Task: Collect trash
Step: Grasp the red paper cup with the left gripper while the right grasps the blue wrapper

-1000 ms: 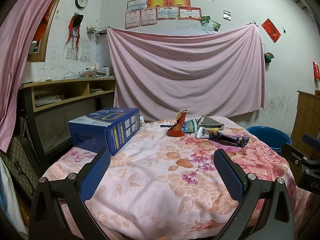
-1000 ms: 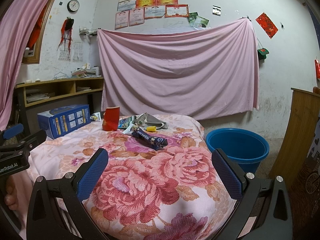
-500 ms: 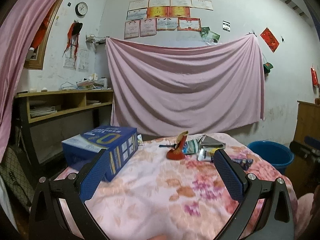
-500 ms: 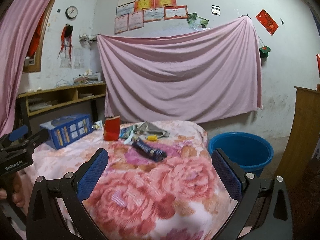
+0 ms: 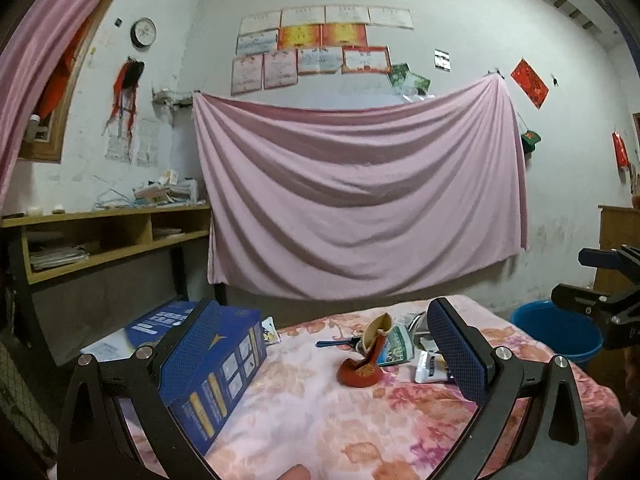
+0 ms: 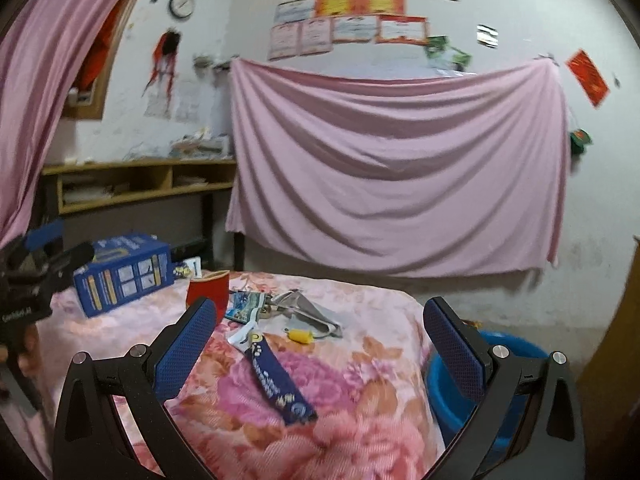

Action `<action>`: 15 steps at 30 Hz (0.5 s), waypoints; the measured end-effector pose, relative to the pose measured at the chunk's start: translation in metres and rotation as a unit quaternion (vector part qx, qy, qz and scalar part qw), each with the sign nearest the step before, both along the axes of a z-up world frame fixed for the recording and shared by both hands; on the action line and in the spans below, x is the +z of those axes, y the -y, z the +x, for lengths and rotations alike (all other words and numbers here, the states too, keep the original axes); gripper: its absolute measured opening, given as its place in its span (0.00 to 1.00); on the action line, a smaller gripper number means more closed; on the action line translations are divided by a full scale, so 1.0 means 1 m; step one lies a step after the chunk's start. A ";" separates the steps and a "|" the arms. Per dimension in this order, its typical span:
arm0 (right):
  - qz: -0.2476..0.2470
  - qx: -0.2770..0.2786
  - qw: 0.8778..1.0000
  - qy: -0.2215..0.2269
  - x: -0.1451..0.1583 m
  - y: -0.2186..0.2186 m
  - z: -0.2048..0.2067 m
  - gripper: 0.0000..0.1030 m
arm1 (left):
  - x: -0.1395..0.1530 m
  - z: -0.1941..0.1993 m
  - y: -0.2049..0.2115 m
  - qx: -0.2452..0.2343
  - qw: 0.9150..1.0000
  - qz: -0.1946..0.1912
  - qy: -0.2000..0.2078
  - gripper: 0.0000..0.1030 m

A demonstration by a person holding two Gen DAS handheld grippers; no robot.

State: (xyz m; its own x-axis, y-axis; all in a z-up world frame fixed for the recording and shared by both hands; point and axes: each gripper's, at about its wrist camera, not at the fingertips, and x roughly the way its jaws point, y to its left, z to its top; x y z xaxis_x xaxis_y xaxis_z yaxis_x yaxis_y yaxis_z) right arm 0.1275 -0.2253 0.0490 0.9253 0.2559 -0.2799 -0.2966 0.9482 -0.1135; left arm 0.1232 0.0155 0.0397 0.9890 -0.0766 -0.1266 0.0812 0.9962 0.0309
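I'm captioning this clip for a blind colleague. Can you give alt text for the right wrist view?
The open right gripper hangs empty above a floral-covered table strewn with litter: a dark blue wrapper, a red pouch and a blue box. A blue basin stands on the floor at right.

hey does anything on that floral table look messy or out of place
Yes. Wrappers are strewn across the table: a dark blue wrapper, a white packet, a printed packet and a grey bag with a small yellow piece beside it. The red pouch is crumpled. Both grippers are open and empty.
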 end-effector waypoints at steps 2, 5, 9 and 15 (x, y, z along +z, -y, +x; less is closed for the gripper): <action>-0.015 0.007 1.000 -0.014 -0.004 -0.006 0.014 1.00 | -0.004 0.017 0.000 -0.006 1.000 0.004 -0.019 0.98; -0.020 0.029 0.998 -0.055 -0.014 -0.012 0.035 1.00 | -0.012 0.040 0.001 -0.013 0.998 0.016 -0.057 0.98; -0.015 0.052 0.991 -0.122 -0.029 -0.016 0.062 1.00 | -0.026 0.067 0.002 -0.028 0.992 0.015 -0.118 0.98; -0.037 0.075 0.981 -0.175 -0.044 -0.027 0.083 0.96 | -0.041 0.103 0.003 -0.054 0.978 0.006 -0.200 0.97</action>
State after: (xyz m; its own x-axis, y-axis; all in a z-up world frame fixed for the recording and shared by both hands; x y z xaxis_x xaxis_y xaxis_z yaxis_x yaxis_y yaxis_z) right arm 0.2110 -0.1985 0.0050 0.7224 0.3492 -0.5969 -0.4659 0.8836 -0.0469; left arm 0.2262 0.0128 -0.0008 0.8460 -0.1741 -0.5040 0.1936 0.9810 -0.0139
